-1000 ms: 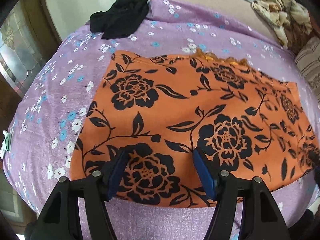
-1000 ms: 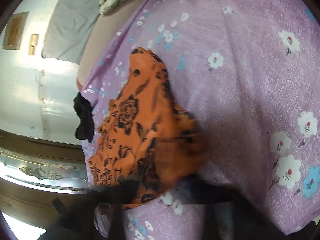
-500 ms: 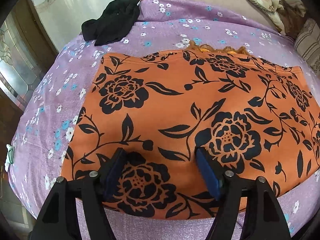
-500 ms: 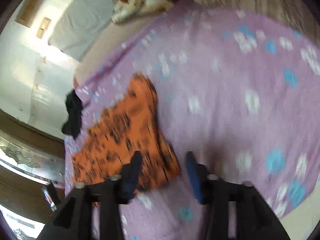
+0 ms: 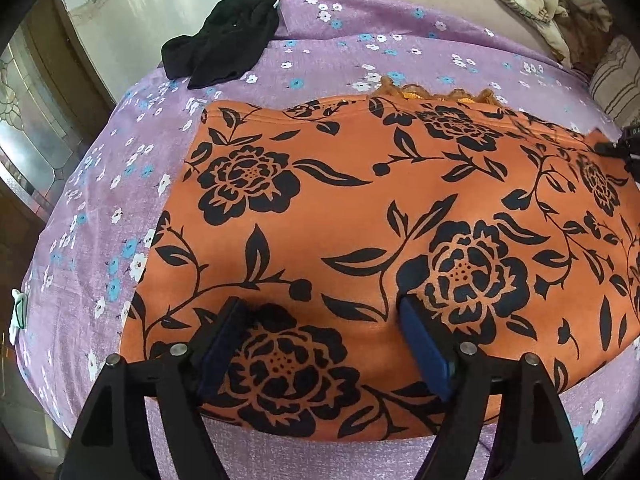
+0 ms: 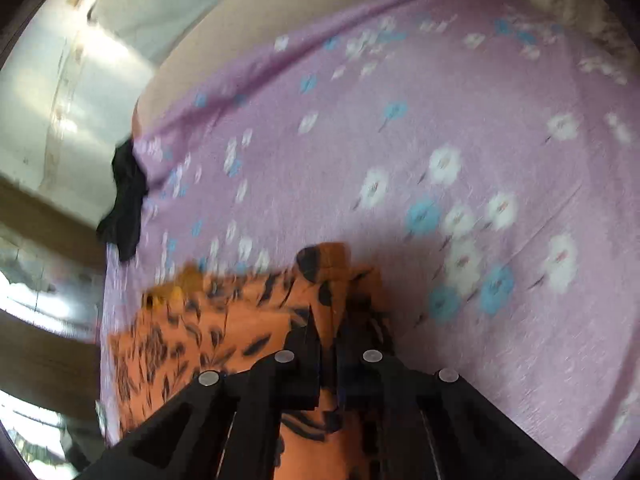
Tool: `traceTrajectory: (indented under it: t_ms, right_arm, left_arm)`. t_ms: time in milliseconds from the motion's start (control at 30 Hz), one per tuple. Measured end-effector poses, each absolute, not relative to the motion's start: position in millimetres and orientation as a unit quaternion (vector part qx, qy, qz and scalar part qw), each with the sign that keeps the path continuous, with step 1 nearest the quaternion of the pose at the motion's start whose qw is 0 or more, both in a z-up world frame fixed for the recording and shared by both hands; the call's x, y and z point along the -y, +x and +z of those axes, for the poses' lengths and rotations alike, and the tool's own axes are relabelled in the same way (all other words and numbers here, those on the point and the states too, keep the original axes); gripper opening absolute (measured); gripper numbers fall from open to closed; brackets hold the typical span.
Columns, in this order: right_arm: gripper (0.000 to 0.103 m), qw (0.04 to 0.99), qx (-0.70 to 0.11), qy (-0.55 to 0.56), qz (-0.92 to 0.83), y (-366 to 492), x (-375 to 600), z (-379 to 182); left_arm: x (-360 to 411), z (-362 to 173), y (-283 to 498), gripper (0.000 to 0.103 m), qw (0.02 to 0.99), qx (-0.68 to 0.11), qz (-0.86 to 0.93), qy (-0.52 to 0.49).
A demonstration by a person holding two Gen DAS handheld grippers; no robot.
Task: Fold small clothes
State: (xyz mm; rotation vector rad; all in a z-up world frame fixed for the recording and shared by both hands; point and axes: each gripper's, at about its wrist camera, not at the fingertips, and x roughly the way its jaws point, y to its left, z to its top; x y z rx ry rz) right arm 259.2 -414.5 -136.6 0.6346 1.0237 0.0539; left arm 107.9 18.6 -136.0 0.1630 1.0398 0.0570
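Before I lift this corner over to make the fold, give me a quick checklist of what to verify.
1. Right gripper shut on the orange floral garment: ok, fabric bunched between its fingers.
2. Left gripper holding cloth: not ok, open, fingers over the near edge.
3. Garment flat: ok in the left view, apart from the pinched corner.
4. Black garment clear of the fold: ok, apart at the far edge of the purple bedsheet.
5. Grip depth on the corner: cannot tell, right view blurred.

Left wrist view: looks down close over the orange floral garment (image 5: 360,216), facing 12 o'clock toward the black cloth (image 5: 224,56). Right wrist view: blurred, nearer, sharing both.
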Motion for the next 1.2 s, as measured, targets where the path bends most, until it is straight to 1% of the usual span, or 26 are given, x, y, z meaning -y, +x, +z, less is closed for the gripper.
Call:
traceTrajectory:
  t_ms: [67,100,167,267,367,500,633,700,733,767,800,833,933,1000,1033,1067,1200]
  right_arm:
    - [0.008,0.809,-0.478,0.342,0.028,257.0,420.0,-147.6]
    - [0.009,0.811,-0.47,0.347,0.02,251.9,422.6,-145.1]
    - [0.018,0.831,-0.464,0.305,-0.029,242.0,420.7,-129.5]
    - [0.018,0.855,-0.44,0.273,-0.034,223.1,409.9,-101.4]
    - [0.018,0.865,-0.413,0.285,0.01,198.5,387.4,-76.2]
    - [0.018,0.837,-0.445,0.291,0.126,158.8,328.5,-77.8]
    - [0.018,0.816,-0.473,0.293,0.155,131.1,294.8,-99.5]
    - [0.018,0.808,-0.497,0.28,0.147,127.5,286.2,-117.7]
    - [0.019,0.803,-0.506,0.278,0.144,126.5,287.0,-125.7]
    - [0.017,0.795,-0.513,0.289,0.144,125.4,288.4,-136.7]
    - [0.017,0.792,-0.506,0.308,0.145,122.5,293.9,-140.7]
    - [0.017,0.788,-0.501,0.328,0.146,120.6,298.6,-142.8]
    - [0.017,0.781,-0.498,0.346,0.148,121.2,304.5,-147.4]
    - [0.017,0.783,-0.497,0.341,0.151,120.2,302.9,-149.2]
    - [0.017,0.784,-0.497,0.34,0.151,120.7,302.0,-150.2]
    - [0.017,0.784,-0.496,0.342,0.152,121.4,301.7,-151.7]
    - [0.017,0.784,-0.49,0.349,0.156,115.6,306.8,-151.0]
  left_arm:
    - [-18.9,-135.7,108.0,0.082,0.864,-0.497,0.027,0.077]
    - [-19.0,-135.6,107.8,0.082,0.864,-0.496,0.025,0.075]
    - [-19.9,-136.0,107.9,0.082,0.864,-0.497,0.023,0.075]
    - [-20.2,-136.5,108.0,0.082,0.864,-0.498,0.024,0.072]
    - [-22.3,-136.1,108.8,0.082,0.863,-0.501,0.019,0.068]
    - [-40.7,-120.9,104.1,0.081,0.858,-0.513,0.003,0.034]
    - [-88.0,-82.9,73.3,0.081,0.887,-0.46,0.03,-0.005]
    - [-116.2,-84.0,69.4,0.081,0.885,-0.459,0.068,-0.022]
    - [-132.8,-96.8,74.4,0.077,0.87,-0.483,0.093,-0.028]
    - [-143.4,-112.5,80.6,0.05,0.85,-0.515,0.111,-0.021]
    - [-154.2,-131.2,85.9,0.046,0.824,-0.554,0.112,-0.023]
    - [-166.1,-131.3,82.9,0.046,0.83,-0.546,0.095,-0.062]
    - [-171.6,-110.7,80.8,0.04,0.838,-0.531,0.087,-0.09]
    - [-173.5,-88.8,88.3,0.04,0.855,-0.502,0.077,-0.105]
    - [-173.9,-83.0,94.3,0.043,0.858,-0.496,0.075,-0.109]
    - [-173.5,-76.8,108.4,0.05,0.862,-0.49,0.062,-0.112]
    - [-167.7,-85.6,175.8,0.051,0.856,-0.508,0.029,-0.093]
